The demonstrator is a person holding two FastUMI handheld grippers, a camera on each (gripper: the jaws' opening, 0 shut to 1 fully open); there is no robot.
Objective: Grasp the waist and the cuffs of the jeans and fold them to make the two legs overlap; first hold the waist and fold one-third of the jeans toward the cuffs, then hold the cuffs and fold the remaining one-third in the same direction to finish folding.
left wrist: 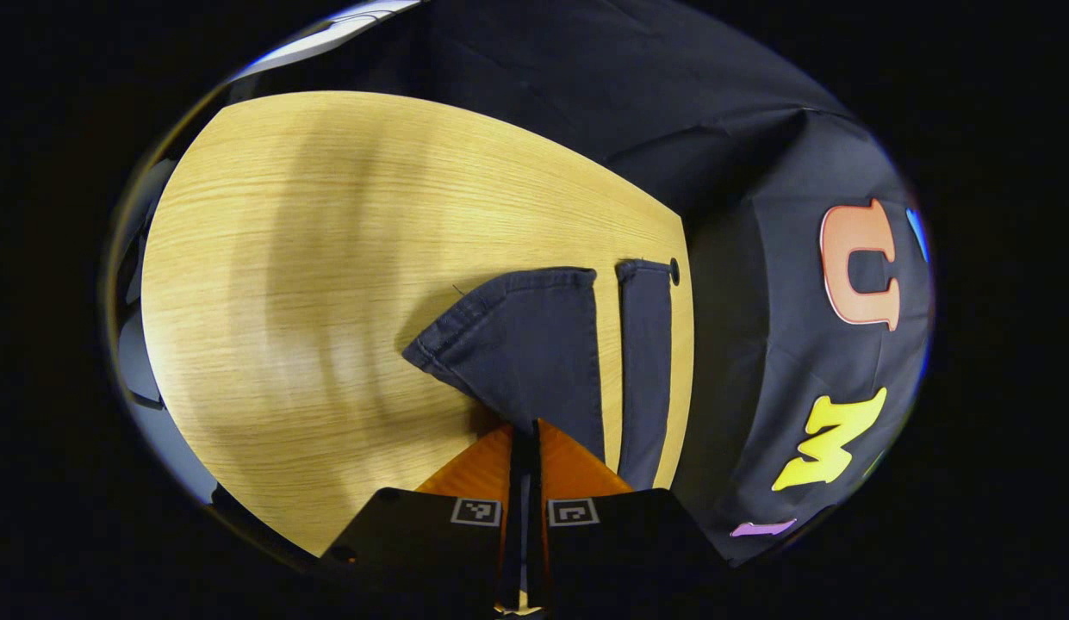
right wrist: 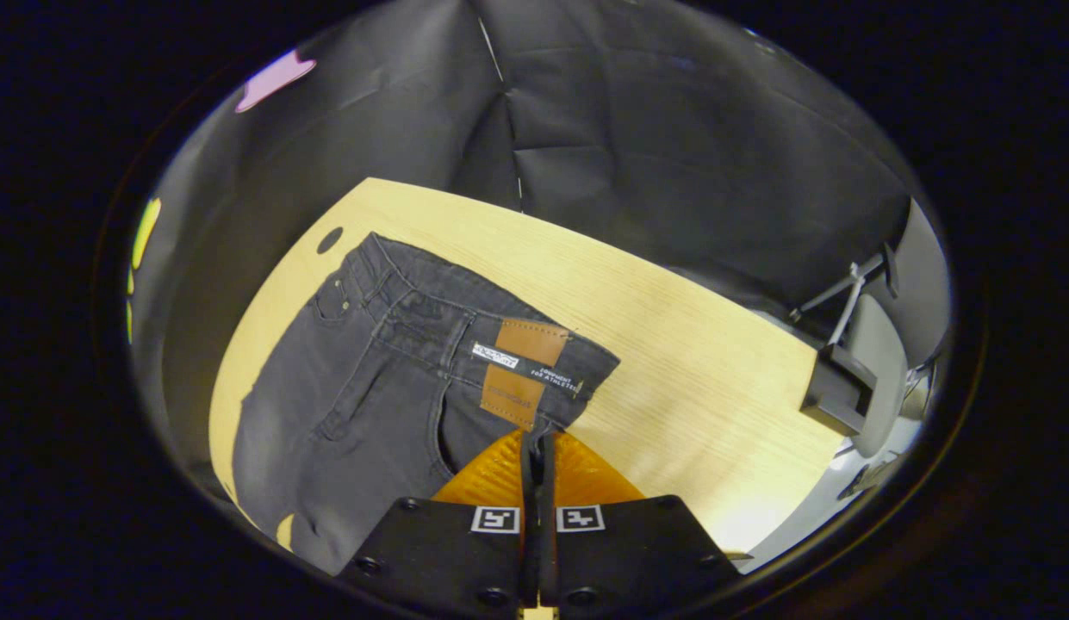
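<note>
on wooden table [left wrist: 284, 258], jeans [right wrist: 370, 379] waist

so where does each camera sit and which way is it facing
left gripper view: rides on the left gripper, facing along its closed fingers at the cuffs of the jeans on the wooden table.
right gripper view: rides on the right gripper, facing along its closed fingers at the waist with its leather patch.
Shared: the same jeans, table and booth wall.
</note>
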